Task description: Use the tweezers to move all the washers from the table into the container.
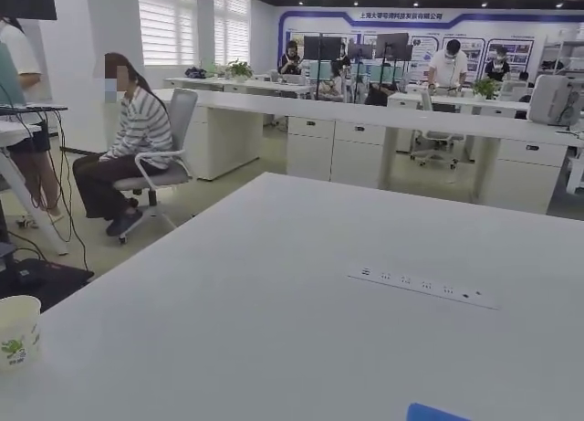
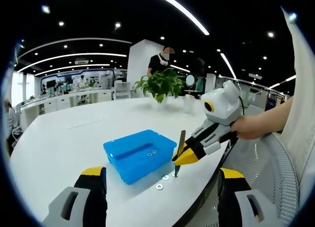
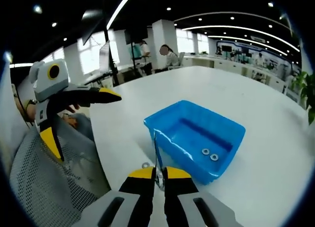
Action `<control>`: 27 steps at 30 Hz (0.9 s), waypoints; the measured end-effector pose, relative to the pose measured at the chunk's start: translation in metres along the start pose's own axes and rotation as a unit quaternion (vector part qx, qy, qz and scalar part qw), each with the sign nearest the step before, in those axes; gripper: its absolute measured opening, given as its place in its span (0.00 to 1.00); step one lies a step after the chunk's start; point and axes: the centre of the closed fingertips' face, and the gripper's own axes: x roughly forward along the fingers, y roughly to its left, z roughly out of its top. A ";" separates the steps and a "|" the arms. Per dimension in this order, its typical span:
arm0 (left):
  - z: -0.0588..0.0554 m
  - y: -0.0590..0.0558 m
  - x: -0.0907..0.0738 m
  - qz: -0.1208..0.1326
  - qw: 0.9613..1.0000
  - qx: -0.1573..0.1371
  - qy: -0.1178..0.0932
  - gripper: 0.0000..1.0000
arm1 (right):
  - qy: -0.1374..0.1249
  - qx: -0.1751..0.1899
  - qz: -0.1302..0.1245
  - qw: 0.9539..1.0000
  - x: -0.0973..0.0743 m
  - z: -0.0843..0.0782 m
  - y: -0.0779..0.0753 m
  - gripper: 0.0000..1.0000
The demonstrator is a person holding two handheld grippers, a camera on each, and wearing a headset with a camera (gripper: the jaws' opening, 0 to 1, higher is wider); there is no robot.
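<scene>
Blue container [image 2: 140, 153] set close to the near edge of the white worktop [image 2: 64, 138], with broad bare surface beyond it and to either side, and just a narrow strip between its near wall and that edge. On the strip, two loose washers [image 2: 159, 186] lying flat, close together, just beside the container's near corner. Inside the container, two more washers [image 3: 205, 151] side by side on its floor. Left claw [image 2: 162, 173] spread wide, gripping nothing, poised at the near edge short of the container. Right claw [image 3: 158, 175] pinched tight on the tweezers [image 3: 156, 153] and carried by a hand [image 2: 251, 126]. Tweezers pointing steeply down, tips at the worktop right by the loose washers; cannot tell whether touching one. In the left gripper view, the right claw seen at the right, and a potted plant [image 2: 160, 84] far back on the worktop. In the right gripper view, the left claw off to the left, jaws far apart, out past the edge above a mesh chair [image 3: 44, 178]. In the head view, looking out across the room: a socket strip [image 1: 424, 287] let into the worktop, a paper cup [image 1: 18, 330] at its left edge, a sliver of the container at the bottom, a seated person [image 1: 137, 138] well beyond.
</scene>
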 end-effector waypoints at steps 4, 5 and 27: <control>0.000 0.000 0.000 0.000 1.000 0.000 -0.002 0.95 | -0.014 0.059 0.002 0.998 -0.004 0.000 -0.009 0.03; 0.000 0.000 0.000 0.001 1.000 0.000 -0.001 0.95 | -0.024 0.070 0.002 0.997 -0.005 0.002 -0.011 0.03; 0.002 0.001 -0.001 0.002 1.000 -0.004 -0.005 0.95 | -0.088 0.133 0.087 0.983 -0.014 0.071 -0.014 0.03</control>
